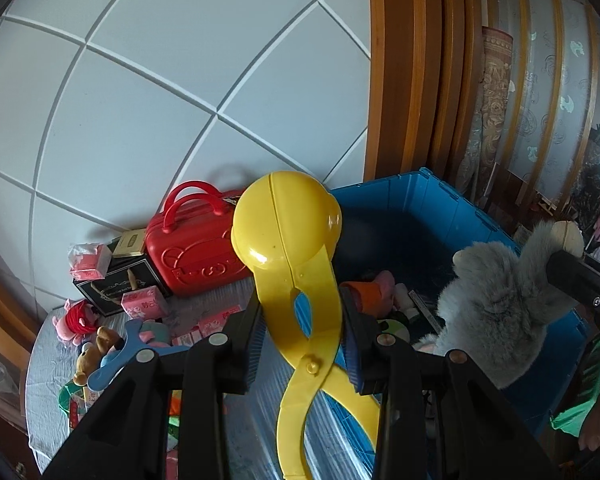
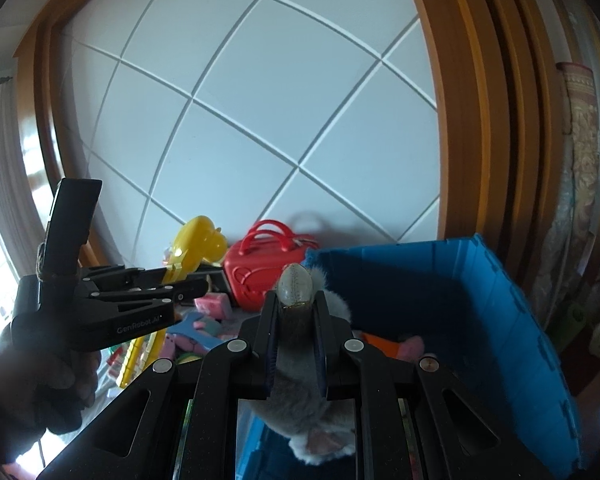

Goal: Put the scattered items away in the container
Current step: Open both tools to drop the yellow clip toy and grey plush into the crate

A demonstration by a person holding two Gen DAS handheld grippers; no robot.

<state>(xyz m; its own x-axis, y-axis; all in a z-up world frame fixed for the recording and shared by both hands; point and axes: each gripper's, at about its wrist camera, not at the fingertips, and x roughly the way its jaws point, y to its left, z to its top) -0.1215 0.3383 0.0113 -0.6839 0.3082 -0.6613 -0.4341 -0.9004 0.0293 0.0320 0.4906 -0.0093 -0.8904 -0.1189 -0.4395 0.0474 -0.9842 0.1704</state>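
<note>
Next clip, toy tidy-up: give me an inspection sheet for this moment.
Surface: table under a pale patterned cloth.
Job's things: blue bin already holds some toys; yellow scoop tongs and grey plush held up.
Clutter: red case, black box, pink packets, small plush toys on the table.
Grippers: left gripper shut on the tongs; right gripper shut on the plush.
Cables: nothing seen.
Surroundings: panelled wall, wooden frame.
</note>
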